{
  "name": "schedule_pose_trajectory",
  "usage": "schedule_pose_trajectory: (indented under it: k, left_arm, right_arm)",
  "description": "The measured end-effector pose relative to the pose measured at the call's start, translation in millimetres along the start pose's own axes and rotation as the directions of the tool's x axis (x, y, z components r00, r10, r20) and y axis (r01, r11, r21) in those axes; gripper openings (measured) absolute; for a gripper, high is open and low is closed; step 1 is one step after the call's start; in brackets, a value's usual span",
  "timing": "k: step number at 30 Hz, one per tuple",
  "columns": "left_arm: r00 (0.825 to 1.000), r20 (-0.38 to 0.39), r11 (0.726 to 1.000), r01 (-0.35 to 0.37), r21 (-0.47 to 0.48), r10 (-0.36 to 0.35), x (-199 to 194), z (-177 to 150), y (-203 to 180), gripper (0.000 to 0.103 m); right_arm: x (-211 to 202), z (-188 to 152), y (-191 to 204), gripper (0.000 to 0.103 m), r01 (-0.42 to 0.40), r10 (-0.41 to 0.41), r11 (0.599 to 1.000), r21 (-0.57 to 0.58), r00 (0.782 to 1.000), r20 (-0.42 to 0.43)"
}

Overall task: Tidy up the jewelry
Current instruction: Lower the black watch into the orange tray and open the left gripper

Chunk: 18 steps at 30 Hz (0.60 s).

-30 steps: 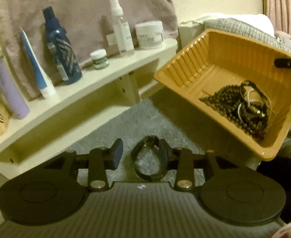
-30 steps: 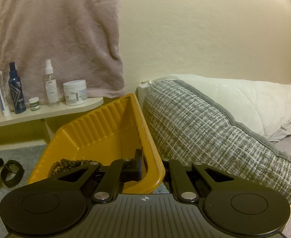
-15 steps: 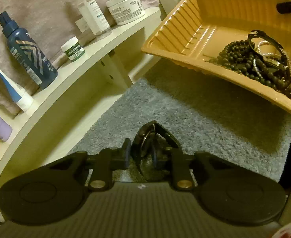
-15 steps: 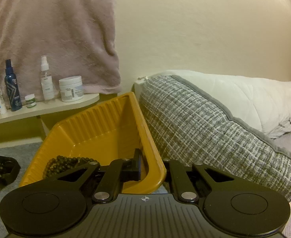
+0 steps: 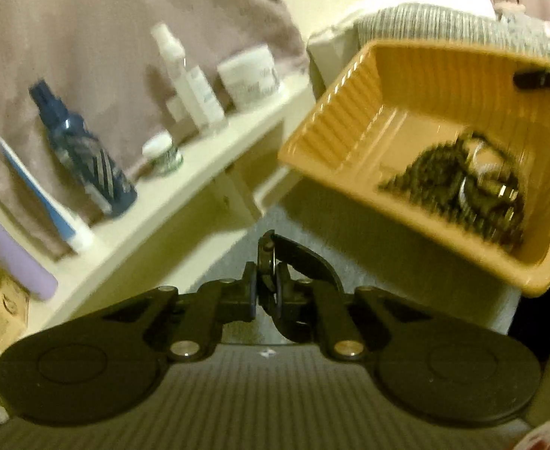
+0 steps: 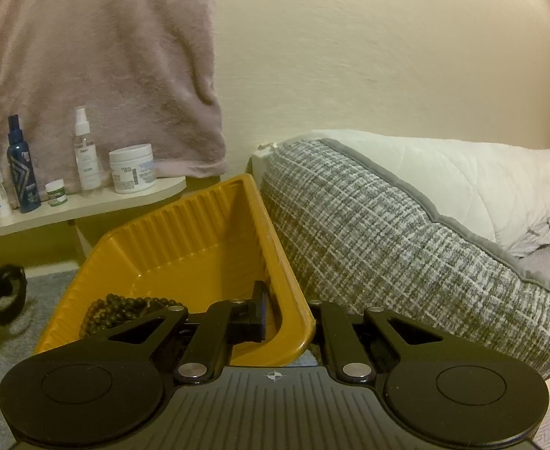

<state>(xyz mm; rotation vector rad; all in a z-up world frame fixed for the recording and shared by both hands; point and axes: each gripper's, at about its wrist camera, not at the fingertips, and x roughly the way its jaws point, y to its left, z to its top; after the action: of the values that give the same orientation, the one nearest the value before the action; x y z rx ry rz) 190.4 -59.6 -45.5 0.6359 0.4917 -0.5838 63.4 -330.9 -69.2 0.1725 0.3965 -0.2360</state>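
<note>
A: What has the left gripper [image 5: 266,288] got?

B: Its fingers have just been closing and now pinch a black bracelet [image 5: 293,262], held above the grey carpet [image 5: 312,221].

A: And the right gripper [image 6: 289,313]?

B: Pressed onto the rim of the orange tray [image 6: 200,240], one finger inside, one outside. The tray hangs tilted, with dark beads [image 5: 436,180] and other jewelry piled in its low corner.

A: Behind that?

B: A shelf [image 6: 87,206] of bottles and jars.

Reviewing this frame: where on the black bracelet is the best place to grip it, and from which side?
Grip the black bracelet across its band, near the buckle, coming in edge-on so one pad lands on each flat face. The left gripper does this; its jaws have just been closing and pinch the narrow strap between them.
</note>
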Motion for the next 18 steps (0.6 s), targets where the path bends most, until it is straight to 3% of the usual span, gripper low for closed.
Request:
schedule_pose_trajectory:
  k: [9,18]
  left_arm:
    - [0.991,0.101,0.996,0.083,0.02,-0.084,-12,50,-26,0.009]
    - [0.98,0.099,0.984,0.168,0.059,-0.173,6,74,-73,0.009]
  right_arm:
    - [0,-1,-2,0.009,-0.007,0.007,1.0,0.015,1.0,0.001]
    - [4,-4,-9,0.009,-0.024,0.024,0.999,0.046,1.0,-0.007]
